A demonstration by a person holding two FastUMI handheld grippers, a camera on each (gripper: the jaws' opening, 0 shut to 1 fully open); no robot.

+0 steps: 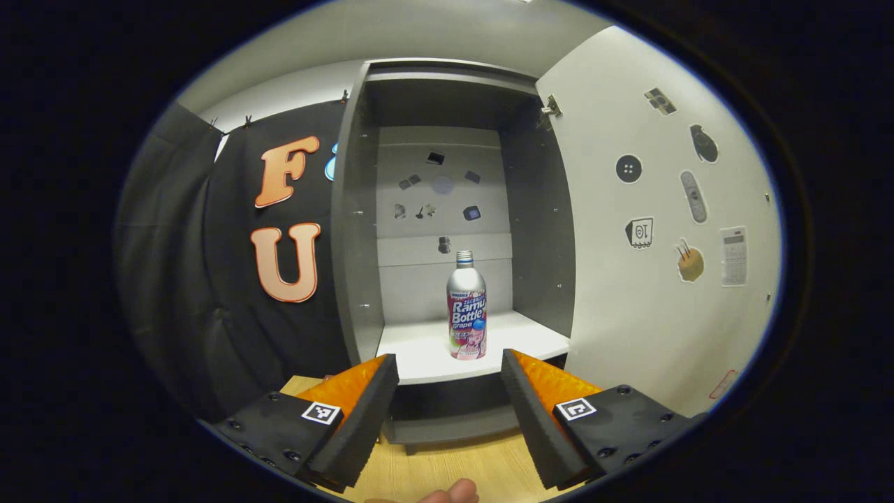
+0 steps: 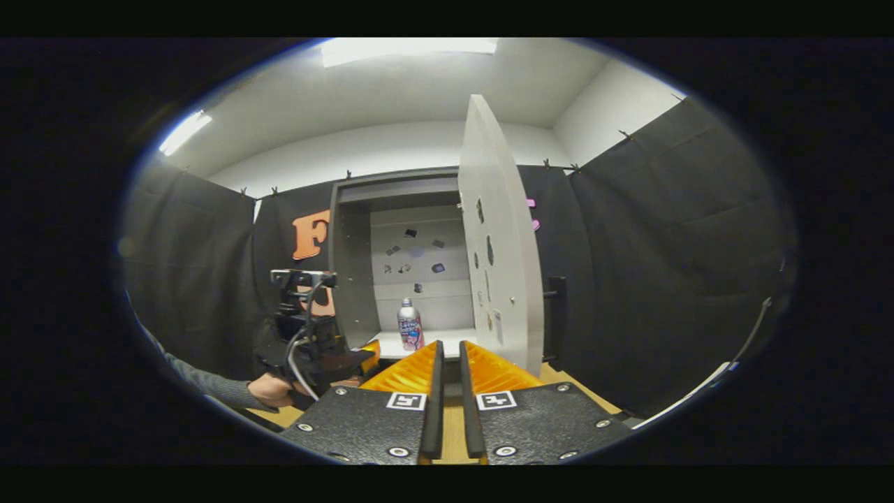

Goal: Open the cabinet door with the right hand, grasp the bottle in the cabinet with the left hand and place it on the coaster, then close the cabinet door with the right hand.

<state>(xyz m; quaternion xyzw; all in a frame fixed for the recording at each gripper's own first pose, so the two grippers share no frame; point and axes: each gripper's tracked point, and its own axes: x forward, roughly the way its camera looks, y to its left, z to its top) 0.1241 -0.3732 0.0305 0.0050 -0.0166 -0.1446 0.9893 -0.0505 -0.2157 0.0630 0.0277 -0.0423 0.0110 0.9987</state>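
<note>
Grey cabinet point(image 1: 447, 209) stands with its door point(image 1: 663, 230) swung wide to my right, so I judge the opening step done and the reach for the bottle point(image 1: 466, 307) in hand. It stands upright on the white shelf point(image 1: 531, 335), near the front edge, touching nothing. My left hand-held gripper point(image 1: 450, 381) is spread wide and empty, its fingers framing the bottle from short of the shelf, over the wooden table point(image 1: 447, 468). Next I'd push straight in until the pads flank the bottle's body, then squeeze; it looks like smooth metal, so a low, square grip seems wise. My right hand-held gripper point(image 2: 447, 363) is nearly closed, a thin slit between the fingers, holding nothing, back from the door's edge. In the right gripper view I see the left hand-held gripper held by a hand point(image 2: 269, 391) in a grey sleeve. I can't make out a coaster, nor a door handle
</note>
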